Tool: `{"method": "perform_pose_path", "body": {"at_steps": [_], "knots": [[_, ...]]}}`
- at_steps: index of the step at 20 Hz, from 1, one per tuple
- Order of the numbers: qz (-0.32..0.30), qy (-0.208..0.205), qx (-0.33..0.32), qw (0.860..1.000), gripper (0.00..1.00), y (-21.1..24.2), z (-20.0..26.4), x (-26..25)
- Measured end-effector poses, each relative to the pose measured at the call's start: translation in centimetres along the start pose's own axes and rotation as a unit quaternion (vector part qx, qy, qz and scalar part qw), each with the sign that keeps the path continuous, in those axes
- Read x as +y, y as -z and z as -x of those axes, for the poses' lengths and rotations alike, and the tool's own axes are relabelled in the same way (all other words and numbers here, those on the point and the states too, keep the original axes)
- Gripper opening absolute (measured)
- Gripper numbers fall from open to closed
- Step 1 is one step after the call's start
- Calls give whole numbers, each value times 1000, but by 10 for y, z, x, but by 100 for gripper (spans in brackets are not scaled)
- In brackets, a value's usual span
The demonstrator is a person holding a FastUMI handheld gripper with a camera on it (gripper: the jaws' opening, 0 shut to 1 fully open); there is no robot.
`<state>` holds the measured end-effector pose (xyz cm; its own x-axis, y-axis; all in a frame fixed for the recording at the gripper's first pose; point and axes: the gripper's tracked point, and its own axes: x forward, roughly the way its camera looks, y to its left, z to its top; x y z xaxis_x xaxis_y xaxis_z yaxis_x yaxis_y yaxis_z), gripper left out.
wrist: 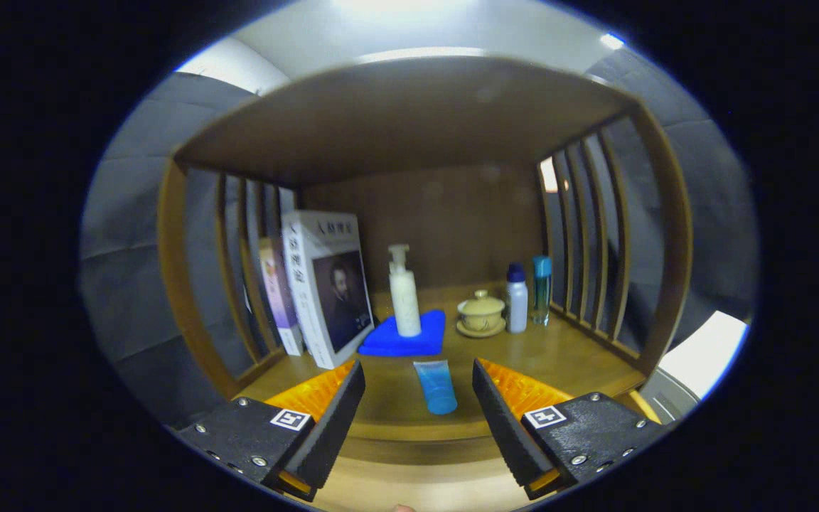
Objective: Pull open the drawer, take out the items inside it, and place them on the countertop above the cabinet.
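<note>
My gripper (418, 380) is open, its fingers spread wide at the front edge of the wooden countertop (566, 355). A blue tube (436, 385) lies on the countertop between the fingertips, touching neither finger. Beyond it a white pump bottle (404, 293) stands upright on a folded blue cloth (409, 336). A lidded yellow teacup on a saucer (481, 313) sits to the right of the cloth. Beside the cup stand a white bottle with a dark cap (517, 299) and a clear bottle with a blue cap (542, 290).
Books (328, 288) lean against the slatted left wall of the shelf. A slatted wooden side (594, 242) closes the right, a wooden back panel (445, 220) the rear, and a wooden board (409, 114) roofs the space. A fingertip (402, 508) shows at the very bottom.
</note>
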<state>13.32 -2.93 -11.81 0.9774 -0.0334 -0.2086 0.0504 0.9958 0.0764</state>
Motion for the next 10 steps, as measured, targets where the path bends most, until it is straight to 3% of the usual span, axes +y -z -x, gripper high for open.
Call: {"method": "perform_pose_path", "body": {"at_steps": [4, 10], "knots": [[41, -2, -42, 998, 93, -17, 67, 11], [60, -30, -47, 997, 94, 15, 157, 45]]}}
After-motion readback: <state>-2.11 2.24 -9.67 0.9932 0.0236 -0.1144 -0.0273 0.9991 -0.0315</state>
